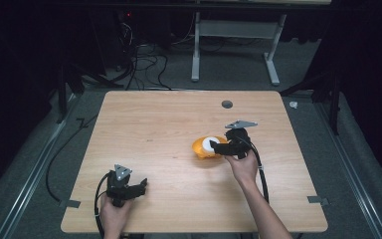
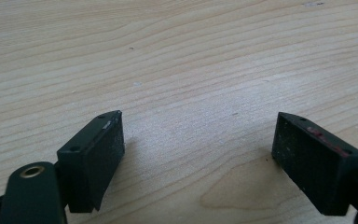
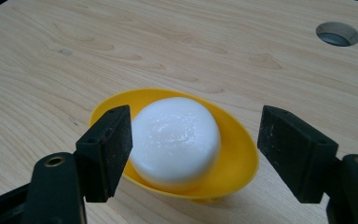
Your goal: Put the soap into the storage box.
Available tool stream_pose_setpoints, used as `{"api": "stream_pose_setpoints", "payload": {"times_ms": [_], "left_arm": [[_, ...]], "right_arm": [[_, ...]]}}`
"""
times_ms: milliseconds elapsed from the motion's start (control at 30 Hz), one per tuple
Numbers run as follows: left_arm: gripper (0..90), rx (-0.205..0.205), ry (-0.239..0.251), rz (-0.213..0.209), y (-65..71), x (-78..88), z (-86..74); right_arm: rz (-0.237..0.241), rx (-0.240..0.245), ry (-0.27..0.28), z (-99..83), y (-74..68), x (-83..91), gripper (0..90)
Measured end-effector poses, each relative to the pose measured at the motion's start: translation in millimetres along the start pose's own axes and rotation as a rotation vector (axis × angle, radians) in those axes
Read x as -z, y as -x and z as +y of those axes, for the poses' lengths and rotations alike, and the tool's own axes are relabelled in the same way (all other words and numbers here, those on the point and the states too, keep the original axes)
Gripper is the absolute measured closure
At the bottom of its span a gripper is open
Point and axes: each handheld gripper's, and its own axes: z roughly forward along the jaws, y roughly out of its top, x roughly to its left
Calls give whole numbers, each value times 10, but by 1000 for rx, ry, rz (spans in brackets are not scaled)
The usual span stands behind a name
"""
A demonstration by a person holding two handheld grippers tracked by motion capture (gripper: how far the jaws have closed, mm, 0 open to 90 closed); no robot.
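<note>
Right gripper (image 3: 193, 149) released, jaws spread either side of white round cake (image 3: 175, 137) sitting in yellow bowl (image 3: 235, 163) mid-table. Likely a grasp: lower, centre on cake, clear the rim, close gently. Left gripper (image 2: 198, 163) released, empty, near table's (image 1: 154, 119) front-left edge.

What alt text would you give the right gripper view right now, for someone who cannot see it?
A white round cake sits in a shallow yellow dish on a light wooden table, seen between the open black jaws of the right gripper. The left jaw is at the dish's rim beside the cake; the right jaw stands clear. A round hole shows at the table's far right.
</note>
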Motion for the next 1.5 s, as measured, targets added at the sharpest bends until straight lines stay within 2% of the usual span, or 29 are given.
{"api": "stream_pose_setpoints", "payload": {"times_ms": [733, 1500], "left_arm": [[174, 0, 0, 0, 0, 0, 0], [173, 0, 0, 0, 1, 0, 0]], "right_arm": [[-19, -4, 45, -66, 107, 220, 280], [-39, -30, 81, -179, 257, 450, 281]]}}
